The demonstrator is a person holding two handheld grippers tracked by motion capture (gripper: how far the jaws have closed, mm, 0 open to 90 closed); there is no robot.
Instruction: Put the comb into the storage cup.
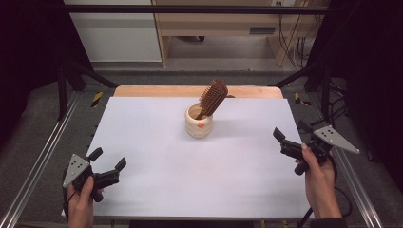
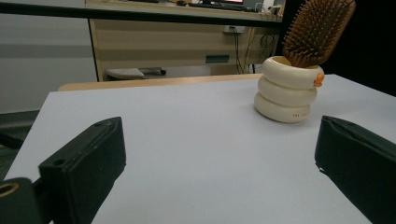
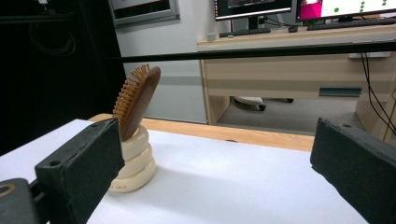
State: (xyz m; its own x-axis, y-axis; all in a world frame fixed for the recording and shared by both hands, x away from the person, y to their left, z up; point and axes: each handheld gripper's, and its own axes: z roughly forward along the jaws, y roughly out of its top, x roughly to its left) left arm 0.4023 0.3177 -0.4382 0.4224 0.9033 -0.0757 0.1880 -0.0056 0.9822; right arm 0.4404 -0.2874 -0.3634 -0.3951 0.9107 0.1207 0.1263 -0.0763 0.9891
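A: What is seen from above?

B: A cream ribbed holder (image 1: 198,122) is set at mid-table (image 1: 142,142), well apart from both grippers. A wooden hairbrush (image 1: 212,98) is stood in it, tilted. The left gripper (image 1: 107,164) and right gripper (image 1: 292,135) are held with jaws apart, nothing between them.

A: And closer?

B: An orange spot (image 2: 319,79) and small unreadable print are shown in the left gripper view; the brush's smooth back is shown in the right gripper view.
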